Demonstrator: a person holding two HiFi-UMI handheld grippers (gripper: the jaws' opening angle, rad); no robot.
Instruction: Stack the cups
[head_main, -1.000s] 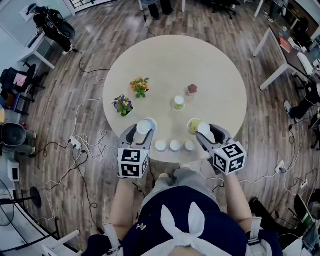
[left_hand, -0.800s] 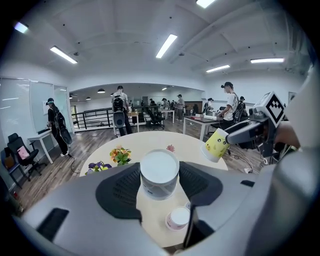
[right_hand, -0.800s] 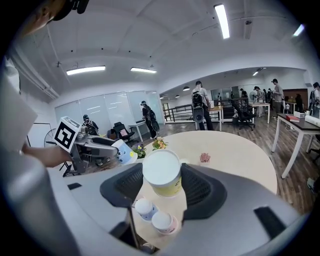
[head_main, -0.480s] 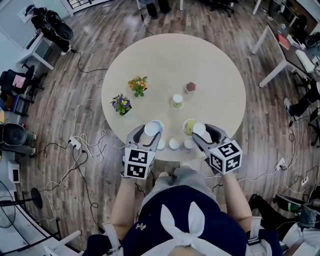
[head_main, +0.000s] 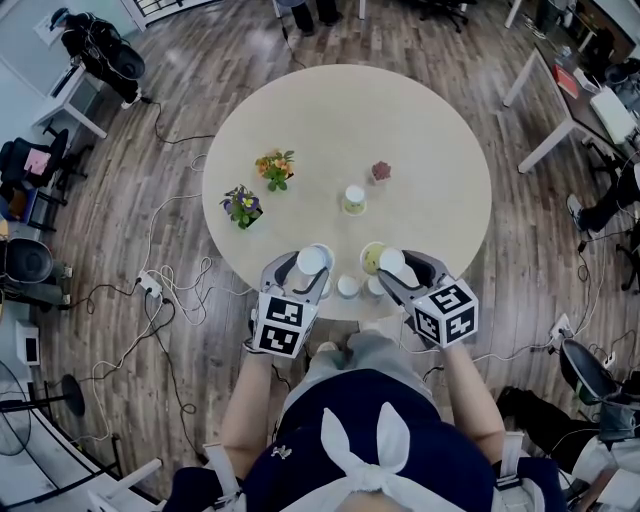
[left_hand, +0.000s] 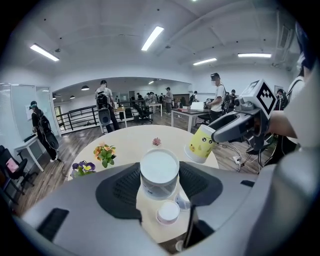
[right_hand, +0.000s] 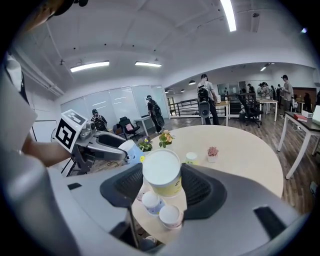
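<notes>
Two grippers hold one cup each over the near edge of a round table. The left gripper sits at lower centre-left of the head view, its jaws clamped on the sides of a pale blue cup. In the left gripper view that cup fills the gap between the dark ribbed pads, its flat white end toward the camera. The right gripper, at lower centre-right of the head view, grips a yellow cup the same way. Seen from the left gripper view, the yellow cup is tilted and has a small face printed on its side.

Just below the held cups, two small cups stand side by side at the table's near rim. In the head view they lie between the two grippers, one small cup in the middle and the other small cup close against the right gripper's jaw. Both show round white tops.

Farther up the table a lone cream cup stands upright, apart from the rest. To its upper right is a little pink plant. To the left are a pot of orange flowers and, lower left of that, a pot of purple flowers.

Around the table lie wooden floor, loose cables and office desks.
</notes>
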